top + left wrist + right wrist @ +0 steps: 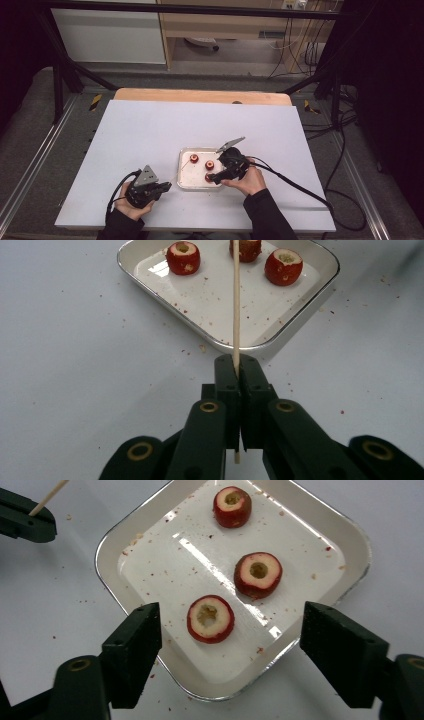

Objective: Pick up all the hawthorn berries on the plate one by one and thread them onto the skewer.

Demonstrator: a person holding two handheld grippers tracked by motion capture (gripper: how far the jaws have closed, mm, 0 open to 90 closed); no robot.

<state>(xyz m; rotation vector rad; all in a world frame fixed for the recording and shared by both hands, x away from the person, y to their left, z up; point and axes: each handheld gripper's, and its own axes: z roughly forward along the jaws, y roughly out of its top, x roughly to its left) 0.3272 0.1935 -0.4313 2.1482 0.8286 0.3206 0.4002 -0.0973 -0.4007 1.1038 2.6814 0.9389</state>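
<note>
A shallow white tray (182,172) near the table's front holds three cored red fruits (194,158). My left gripper (167,186) rests left of the tray, shut on a thin wooden skewer (236,305) that points over the tray rim (280,337) toward the fruits (183,257). My right gripper (212,177) hangs over the tray's right side, open. In the right gripper view its jaws (234,625) stand wide on either side of the nearest fruit (210,618) without touching it; two more fruits (258,574) lie beyond. The left gripper's tip (25,520) shows at the upper left.
The tray sits on a large white sheet (150,130) that covers a wooden table (200,95). Red crumbs are scattered around the tray (190,352). Cables (300,185) trail from both grippers toward the table's front and right. A black frame (200,9) stands behind.
</note>
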